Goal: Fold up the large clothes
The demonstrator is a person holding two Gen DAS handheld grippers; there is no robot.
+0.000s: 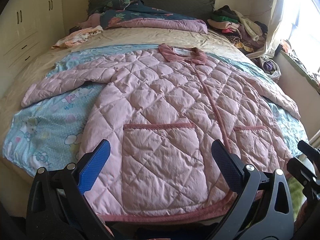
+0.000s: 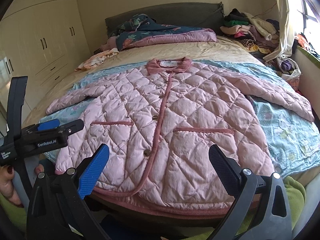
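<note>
step: pre-fold — quilted pink jacket (image 2: 160,124) flat, buttoned, on bed (image 2: 200,50) | left gripper (image 1: 160,167), right gripper (image 2: 159,166) wide open, empty | next: likely grasp a sleeve (image 2: 280,98), fold inward

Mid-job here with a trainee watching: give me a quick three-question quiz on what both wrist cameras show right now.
1. True or false: the pink quilted jacket lies spread flat, front up, with its sleeves out to the sides.
2. What lies directly under the jacket? A) bare mattress B) light blue cartoon-print blanket C) a towel
3. In what state are the left claw and right claw?

Key
1. True; collar toward the headboard, hem at the near edge.
2. B
3. Both open, poised near the hem, holding nothing.
</note>
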